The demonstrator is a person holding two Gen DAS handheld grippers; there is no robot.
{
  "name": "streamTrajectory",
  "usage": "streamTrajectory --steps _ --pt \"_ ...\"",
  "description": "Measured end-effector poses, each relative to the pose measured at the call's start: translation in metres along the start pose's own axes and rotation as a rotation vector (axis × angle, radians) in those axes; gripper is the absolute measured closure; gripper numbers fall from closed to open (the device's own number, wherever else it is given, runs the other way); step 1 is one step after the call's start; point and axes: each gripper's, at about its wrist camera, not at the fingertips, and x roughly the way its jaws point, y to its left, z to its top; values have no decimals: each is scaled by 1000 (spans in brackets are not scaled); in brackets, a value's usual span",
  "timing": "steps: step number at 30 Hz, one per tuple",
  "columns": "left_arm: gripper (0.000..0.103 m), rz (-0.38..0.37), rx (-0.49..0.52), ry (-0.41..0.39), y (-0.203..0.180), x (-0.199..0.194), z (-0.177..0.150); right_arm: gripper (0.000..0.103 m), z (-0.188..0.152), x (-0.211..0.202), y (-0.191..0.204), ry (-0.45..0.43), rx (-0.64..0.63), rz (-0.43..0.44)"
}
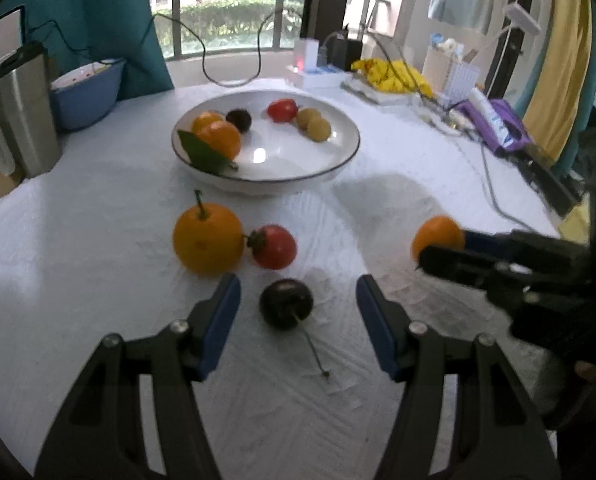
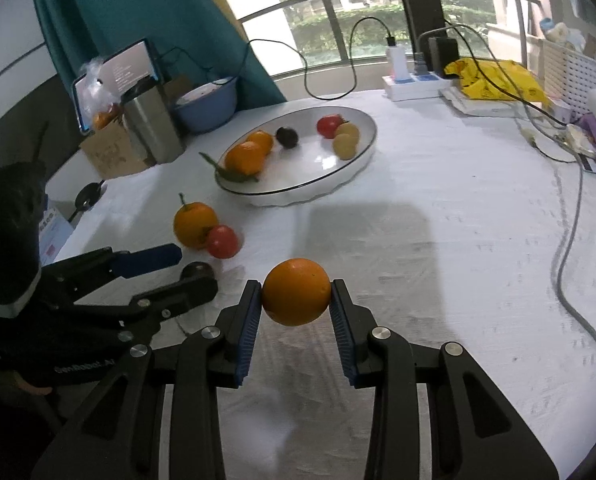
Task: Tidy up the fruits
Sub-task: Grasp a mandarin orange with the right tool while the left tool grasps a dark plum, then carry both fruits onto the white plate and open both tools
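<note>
Two hand-held grippers work over the counter (image 2: 437,208). Right hand-held gripper (image 2: 296,300) clamps a small orange (image 2: 296,297) clear of the cloth; left hand-held gripper (image 1: 298,308) stands released around a dark cherry (image 1: 286,303), pads apart from it, near the white bowl (image 1: 337,160) mid-counter.

Counter (image 1: 397,216): white cloth cover, matt, with a woven ribbed texture.
Bowl (image 1: 337,160): glossy white ceramic look, thin dark rim.
Held orange (image 2: 296,297): finely pitted peel, soft sheen.
Dark fruit (image 1: 286,303): smooth, shiny skin.
Right hand-held gripper (image 2: 296,300): matt black plastic, ridged blue pads.
Canister (image 1: 26,116): brushed metal.
</note>
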Motion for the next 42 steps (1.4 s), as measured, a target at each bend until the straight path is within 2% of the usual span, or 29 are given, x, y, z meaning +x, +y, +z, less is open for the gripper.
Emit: streamTrajectory --steps 1,2,3,4,6,13,25,34,42 --pt "42 3 1 8 0 3 0 66 1 -1 -2 -2 4 0" --pt "48 7 1 18 0 5 -2 66 1 -1 -4 -5 7 -2" --pt "61 8 0 30 1 8 -2 66 2 -2 -6 -7 9 -2" --pt "63 9 -3 42 2 10 -2 66 3 -2 -7 -9 11 -2" --pt "73 13 -3 40 4 9 -3 66 6 -3 -9 -13 12 -5" --pt "73 -41 -20 30 6 1 3 66 16 -3 -10 -22 -1 -14" --pt "73 -88 -9 -72 10 -26 37 66 41 -1 -4 -37 -29 -35" --pt "73 -133 -29 -85 23 -17 59 66 61 7 -3 -37 -49 -57" --pt "73 -124 -20 -76 30 9 77 66 80 23 -4 -26 -52 -63"
